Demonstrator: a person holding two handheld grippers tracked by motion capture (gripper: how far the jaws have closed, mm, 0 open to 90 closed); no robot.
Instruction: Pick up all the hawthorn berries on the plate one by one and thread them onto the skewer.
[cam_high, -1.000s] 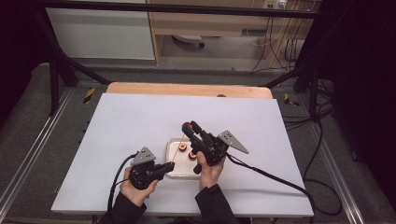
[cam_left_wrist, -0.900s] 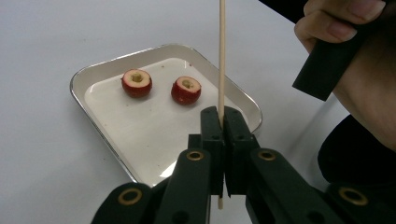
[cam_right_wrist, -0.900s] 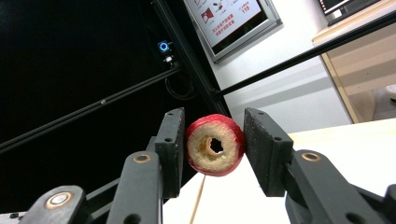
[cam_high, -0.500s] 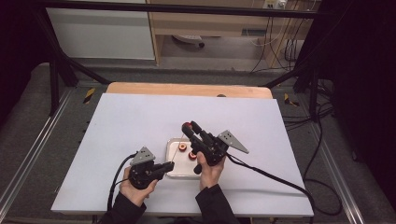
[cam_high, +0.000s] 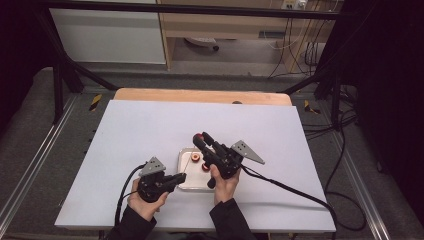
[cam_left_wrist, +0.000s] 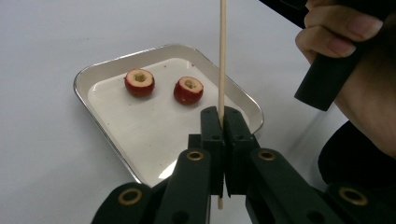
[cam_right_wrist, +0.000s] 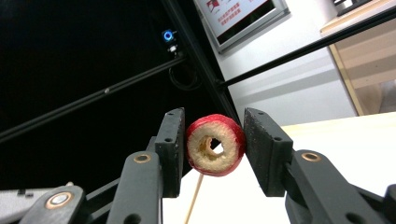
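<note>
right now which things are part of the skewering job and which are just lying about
In the job:
- wooden skewer, clamped in the left gripper
- cored red fruit, clamped in the right gripper
- two more cored fruits in the metal tray

Just about:
- white table sheet
- cables on the floor

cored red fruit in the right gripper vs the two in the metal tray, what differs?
The cored red fruit held in the right gripper is lifted off the table, its hole facing the camera, a thin wooden skewer showing below it. The two cored red fruits in the shallow metal tray, left and right, lie loose, holes up. All look alike.
</note>
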